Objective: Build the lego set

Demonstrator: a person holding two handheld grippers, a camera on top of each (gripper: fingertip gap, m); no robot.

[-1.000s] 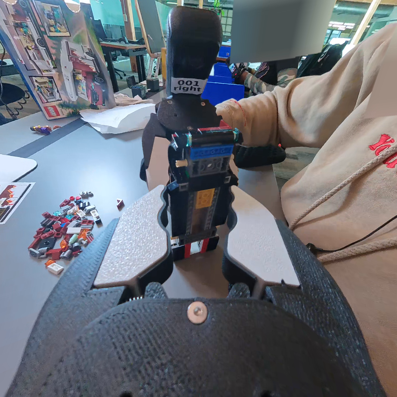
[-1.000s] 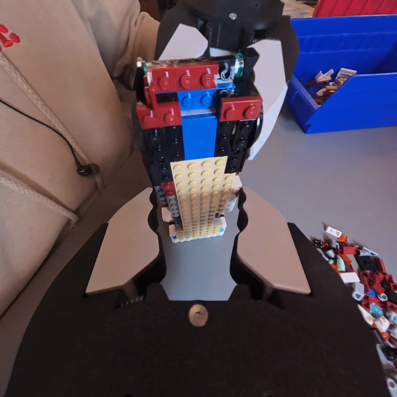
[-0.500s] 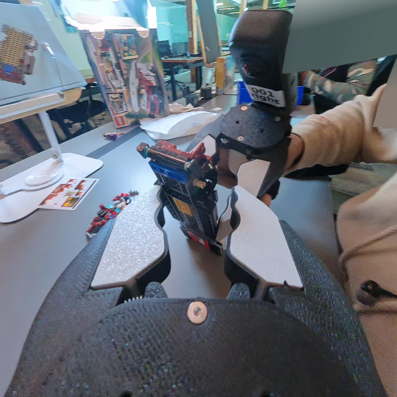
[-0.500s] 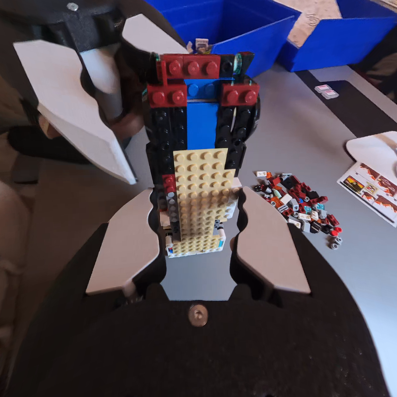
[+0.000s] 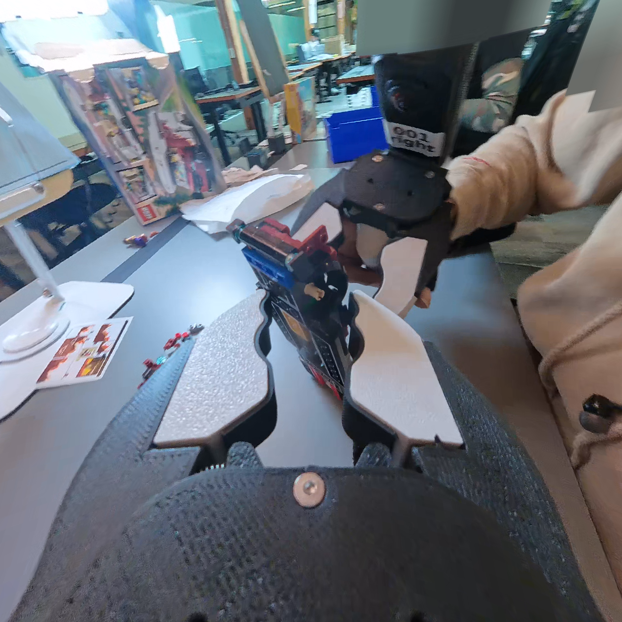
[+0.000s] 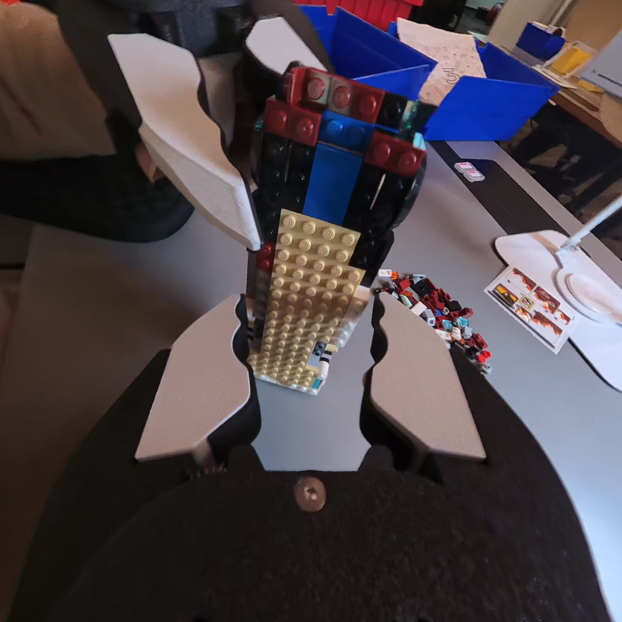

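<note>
A brick model (image 6: 316, 269) with a tan studded plate, black sides, a blue strip and dark red bricks at its far end is held up over the grey table (image 6: 101, 319) between both grippers. My right gripper (image 6: 309, 298) is shut on its near tan end at the fingertips. My left gripper (image 5: 308, 299) is shut on the same model (image 5: 303, 319) from the opposite side, with the model tilted between the pads. One left finger (image 6: 188, 141) presses the model's left edge. A finger of the right gripper (image 5: 400, 266) shows just behind the model.
A pile of small loose bricks (image 6: 437, 313) lies on the table, with a sticker sheet (image 6: 528, 306) and a white lamp base (image 6: 589, 289) beside it. Blue bins (image 6: 471, 101) stand behind. A toy box (image 5: 151, 134), white paper (image 5: 255, 198) and a person's beige sleeve (image 5: 521, 168) are close by. The grippers' ends are close to 5 centimetres from one another.
The left pads opened a little, swung round the model and came together on it again at a new angle. The model has turned in the right gripper's view, which stays shut on it.
</note>
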